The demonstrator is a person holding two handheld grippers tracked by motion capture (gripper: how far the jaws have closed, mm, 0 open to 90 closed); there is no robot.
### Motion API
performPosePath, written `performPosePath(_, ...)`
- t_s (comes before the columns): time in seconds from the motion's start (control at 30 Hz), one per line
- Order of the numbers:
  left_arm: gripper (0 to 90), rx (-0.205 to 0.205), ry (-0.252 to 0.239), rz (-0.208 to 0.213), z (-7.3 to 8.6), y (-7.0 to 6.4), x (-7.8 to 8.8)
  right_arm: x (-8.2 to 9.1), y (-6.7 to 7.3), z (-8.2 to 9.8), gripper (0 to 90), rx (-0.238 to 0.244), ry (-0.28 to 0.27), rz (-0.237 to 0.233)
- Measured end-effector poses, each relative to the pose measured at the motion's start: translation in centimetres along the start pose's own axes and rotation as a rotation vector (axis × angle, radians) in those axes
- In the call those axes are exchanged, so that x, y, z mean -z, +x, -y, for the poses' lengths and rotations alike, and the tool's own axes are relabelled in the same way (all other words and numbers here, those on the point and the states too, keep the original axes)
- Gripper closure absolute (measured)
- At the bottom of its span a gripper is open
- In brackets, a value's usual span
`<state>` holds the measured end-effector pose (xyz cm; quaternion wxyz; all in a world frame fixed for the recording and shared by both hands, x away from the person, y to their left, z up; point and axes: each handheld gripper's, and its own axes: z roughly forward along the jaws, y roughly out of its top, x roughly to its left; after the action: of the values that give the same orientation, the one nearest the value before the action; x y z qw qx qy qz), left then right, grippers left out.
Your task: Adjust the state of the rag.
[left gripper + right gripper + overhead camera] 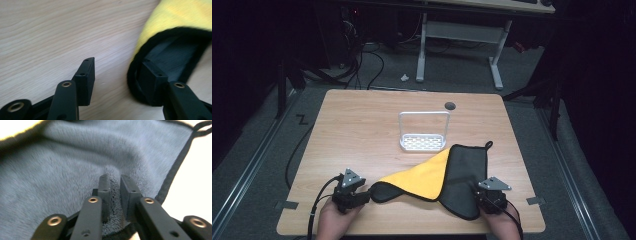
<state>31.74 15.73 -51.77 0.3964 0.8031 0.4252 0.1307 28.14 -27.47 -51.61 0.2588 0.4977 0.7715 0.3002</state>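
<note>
Dark floor and cables surround the wooden table [362,125] at which we work, and a white desk frame [462,30] stands on the floor beyond its far edge. At the near left we hold our left gripper [362,196] just beside the rounded left corner of the cloth [432,177]; the left gripper view shows its jaws standing apart, one over bare wood and the other lying against the cloth's black-edged corner, with no pinch on it. The cloth lies on the near half of the table, its yellow side folded over the dark grey side. Behind it, at mid-table, stands a white rack [424,131], near the cloth's far edge. At the near right, our right gripper [484,199] has its jaws drawn close on a raised fold of the grey fabric.
</note>
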Motion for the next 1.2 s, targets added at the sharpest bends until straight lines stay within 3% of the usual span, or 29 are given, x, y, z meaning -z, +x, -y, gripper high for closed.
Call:
performPosePath(0.03,51.7,0.0,0.0,0.0,0.0,0.0,0.0,0.0,0.0,0.0,77.6,0.0,0.0,0.0)
performPosePath(0.07,53.7,0.004,-0.025,0.043,-0.2,-1.0,0.5,0.9,0.4,-0.4,75.0,0.001,-0.043,-0.008)
performPosePath(0.13,57.4,0.001,-0.031,0.057,-0.3,-1.5,0.7,1.4,1.2,-0.8,71.6,0.013,-0.062,-0.027)
performPosePath(0.17,60.0,-0.023,-0.039,0.083,-0.3,-2.7,0.9,1.6,1.8,-0.9,70.0,0.023,-0.061,-0.045)
performPosePath(0.2,61.4,-0.023,-0.039,0.083,-0.3,-2.7,0.9,1.7,2.3,-0.9,69.8,0.037,-0.062,-0.049)
performPosePath(0.27,61.4,-0.065,-0.012,0.109,-0.3,-4.0,0.5,1.9,2.8,-1.0,69.4,0.058,-0.067,-0.055)
performPosePath(0.37,58.8,-0.081,-0.006,0.109,-0.2,-5.0,0.1,2.2,3.7,-1.3,68.5,0.074,-0.08,-0.067)
performPosePath(0.47,56.8,-0.084,-0.067,0.083,-0.7,-5.5,1.1,2.4,3.8,-1.2,67.5,0.092,-0.077,-0.049)
performPosePath(0.57,54.9,-0.057,-0.108,0.072,-1.0,-5.1,2.3,3.0,3.3,-1.3,67.5,0.052,-0.104,-0.058)
performPosePath(0.63,54.8,-0.039,-0.129,0.078,-1.0,-4.9,2.7,2.8,3.4,-1.2,67.4,0.052,-0.097,-0.063)
performPosePath(0.7,55.4,-0.068,-0.101,0.119,-0.9,-5.6,2.2,2.4,3.9,-1.3,67.2,0.064,-0.088,-0.087)
performPosePath(0.73,55.8,-0.068,-0.101,0.119,-0.9,-5.6,2.2,2.4,3.9,-1.3,67.2,0.064,-0.088,-0.087)
performPosePath(0.83,55.9,-0.132,-0.023,0.136,-0.6,-7.3,0.1,1.8,5.2,-1.6,66.1,0.086,-0.077,-0.119)
performPosePath(0.9,55.6,-0.147,-0.001,0.129,-0.5,-7.6,-0.8,1.5,5.4,-1.6,66.1,0.095,-0.063,-0.124)
performPosePath(0.93,55.4,-0.163,0.034,0.119,-0.5,-7.7,-2.0,0.6,5.7,-1.4,66.2,0.1,-0.026,-0.123)
performPosePath(0.97,56.3,-0.163,0.034,0.119,-0.5,-7.7,-2.0,0.6,5.7,-1.4,66.2,0.1,-0.026,-0.123)
performPosePath(1.0,58.7,-0.174,0.052,0.11,-0.4,-7.7,-2.5,-0.3,5.5,-1.2,66.4,0.094,0.014,-0.12)
performPosePath(1.03,58.7,-0.176,0.075,0.107,-0.3,-7.6,-2.9,-0.3,5.5,-1.2,66.4,0.094,0.014,-0.12)
performPosePath(1.07,69.7,-0.172,0.062,0.104,-0.2,-7.1,-3.0,-0.9,5.6,-0.8,71.5,0.107,0.038,-0.118)
performPosePath(1.1,73.6,-0.156,0.06,0.11,-0.2,-6.8,-3.0,-0.9,5.6,-0.8,74.6,0.108,0.034,-0.129)
performPosePath(1.13,81.8,-0.136,0.06,0.13,-0.2,-6.4,-2.9,-0.8,5.7,-0.8,81.6,0.107,0.042,-0.136)
performPosePath(1.2,86.8,-0.1,0.063,0.17,0.0,-5.8,-2.7,-0.7,5.7,-0.7,86.5,0.122,0.049,-0.129)
